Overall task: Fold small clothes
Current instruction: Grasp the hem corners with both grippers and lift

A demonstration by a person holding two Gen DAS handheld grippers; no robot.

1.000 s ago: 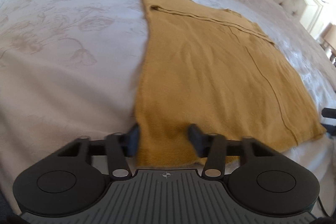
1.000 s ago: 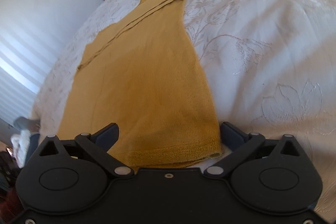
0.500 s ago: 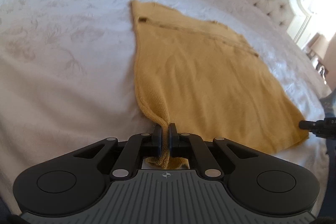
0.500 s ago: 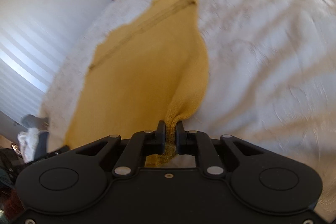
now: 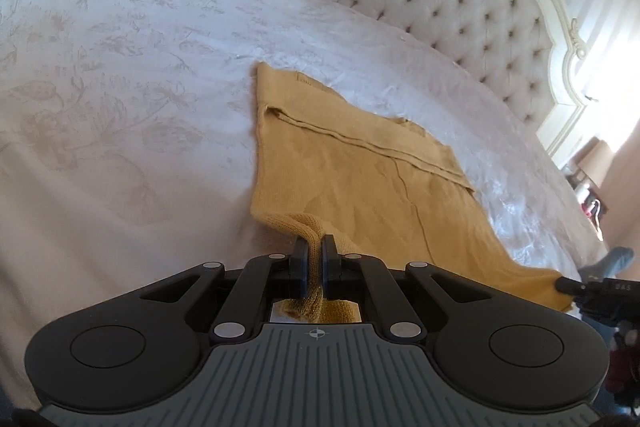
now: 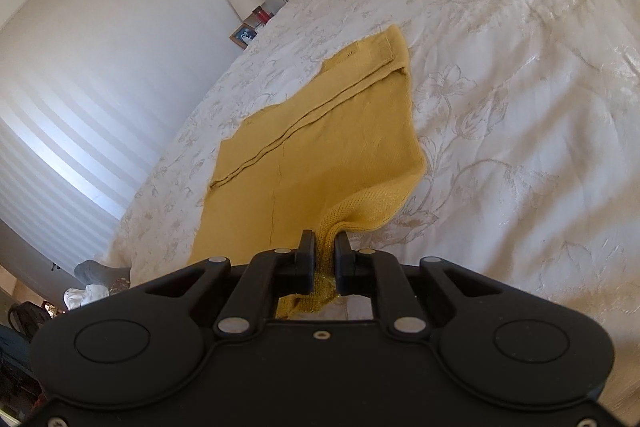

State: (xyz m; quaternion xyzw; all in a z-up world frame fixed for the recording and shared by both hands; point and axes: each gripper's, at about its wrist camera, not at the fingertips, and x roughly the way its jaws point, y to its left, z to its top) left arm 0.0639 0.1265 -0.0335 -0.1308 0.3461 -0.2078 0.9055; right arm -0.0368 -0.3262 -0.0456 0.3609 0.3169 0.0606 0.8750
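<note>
Two black two-finger grippers are pinching the near hem of a mustard-yellow knitted garment point(image 5: 352, 171) that is lying spread on a white floral-embroidered bedspread point(image 5: 120, 107). The left gripper point(image 5: 314, 247) is clamping its fingers together on the near left corner, bunching the knit up off the bed. The right gripper point(image 6: 324, 247) is squeezing the near right corner likewise, with gathered fabric hanging between its fingers.
</note>
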